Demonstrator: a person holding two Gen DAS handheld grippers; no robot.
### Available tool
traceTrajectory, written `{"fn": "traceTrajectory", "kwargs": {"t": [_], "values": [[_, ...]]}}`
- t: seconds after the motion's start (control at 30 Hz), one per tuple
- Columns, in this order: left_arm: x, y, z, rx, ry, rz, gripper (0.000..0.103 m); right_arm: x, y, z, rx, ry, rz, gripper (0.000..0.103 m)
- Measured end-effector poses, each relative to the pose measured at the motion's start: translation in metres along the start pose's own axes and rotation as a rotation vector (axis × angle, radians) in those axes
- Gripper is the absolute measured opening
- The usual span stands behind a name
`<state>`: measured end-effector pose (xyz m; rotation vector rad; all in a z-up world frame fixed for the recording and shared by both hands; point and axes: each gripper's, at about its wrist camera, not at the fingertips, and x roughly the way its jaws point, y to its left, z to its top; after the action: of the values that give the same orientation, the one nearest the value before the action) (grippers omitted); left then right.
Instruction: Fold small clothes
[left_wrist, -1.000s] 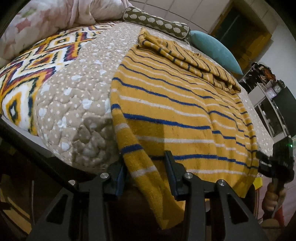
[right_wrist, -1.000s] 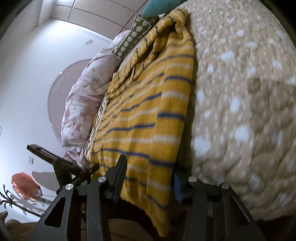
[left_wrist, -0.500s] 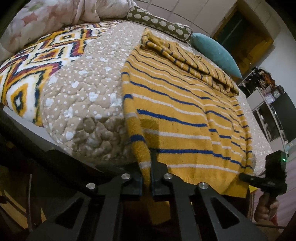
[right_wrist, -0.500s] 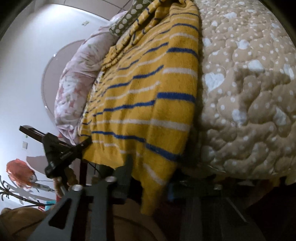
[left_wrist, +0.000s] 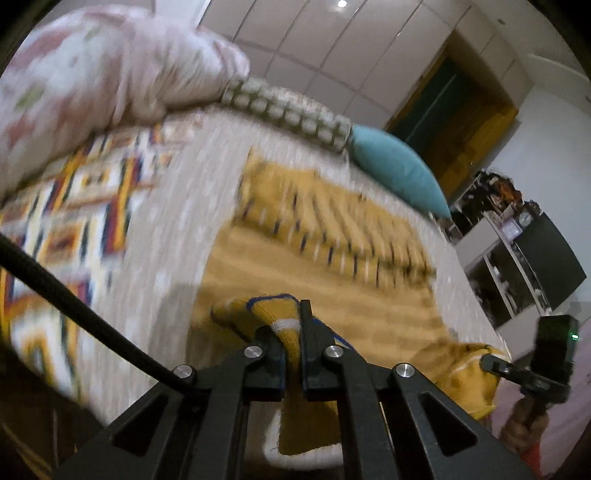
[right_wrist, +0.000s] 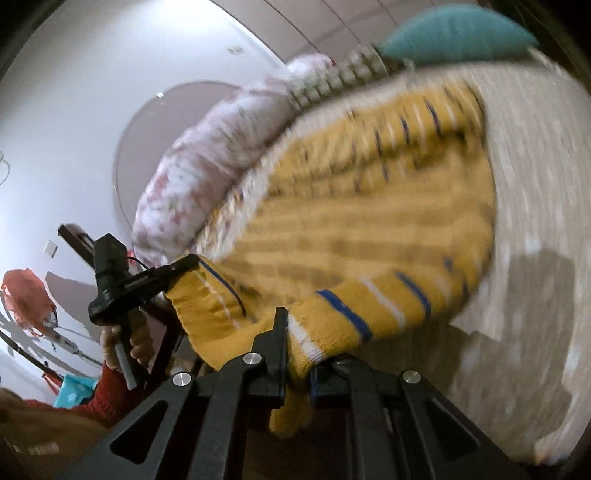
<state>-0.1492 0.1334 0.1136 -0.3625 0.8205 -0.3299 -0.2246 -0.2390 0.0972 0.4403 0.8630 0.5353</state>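
At the near edge of the bed (left_wrist: 159, 236), a yellow sweater with blue and white stripes (left_wrist: 332, 266) now has both bottom corners pinched and lifted off the drop where they hung a second ago. The left gripper (left_wrist: 293, 354) is clenched on one hem corner, while the right gripper (right_wrist: 297, 363) (fingers a moment ago wide apart) finishes closing on the other. With the hem raised, the bottom-to-top fold looks ready to be carried toward the collar.

Left tongs (left_wrist: 293, 354) clamped on yellow striped sweater (left_wrist: 317, 258) hem over bed (left_wrist: 162, 258).
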Motion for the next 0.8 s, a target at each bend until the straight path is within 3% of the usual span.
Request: {"fn": "traceTrajectory", "kwargs": {"t": [0.17,0.33,0.53,0.73,0.8], "values": [[0.061,-0.007,0.081,-0.050,0.000,0.010,0.004,0.011,0.000,0.080,-0.049,-0.116,-0.113,0.009],[0.132,-0.016,0.133,-0.042,0.054,0.116,0.004,0.040,-0.029,0.140,0.032,-0.150,-0.184,0.009],[0.178,-0.011,0.152,-0.055,0.101,0.174,0.004,0.072,-0.088,0.176,0.202,-0.147,-0.227,0.009],[0.207,-0.004,0.168,-0.069,0.124,0.150,0.006,0.092,-0.141,0.191,0.369,-0.133,-0.159,0.012],[0.217,0.002,0.174,-0.118,0.136,0.121,0.007,0.101,-0.158,0.195,0.432,-0.126,-0.136,0.018]]}}
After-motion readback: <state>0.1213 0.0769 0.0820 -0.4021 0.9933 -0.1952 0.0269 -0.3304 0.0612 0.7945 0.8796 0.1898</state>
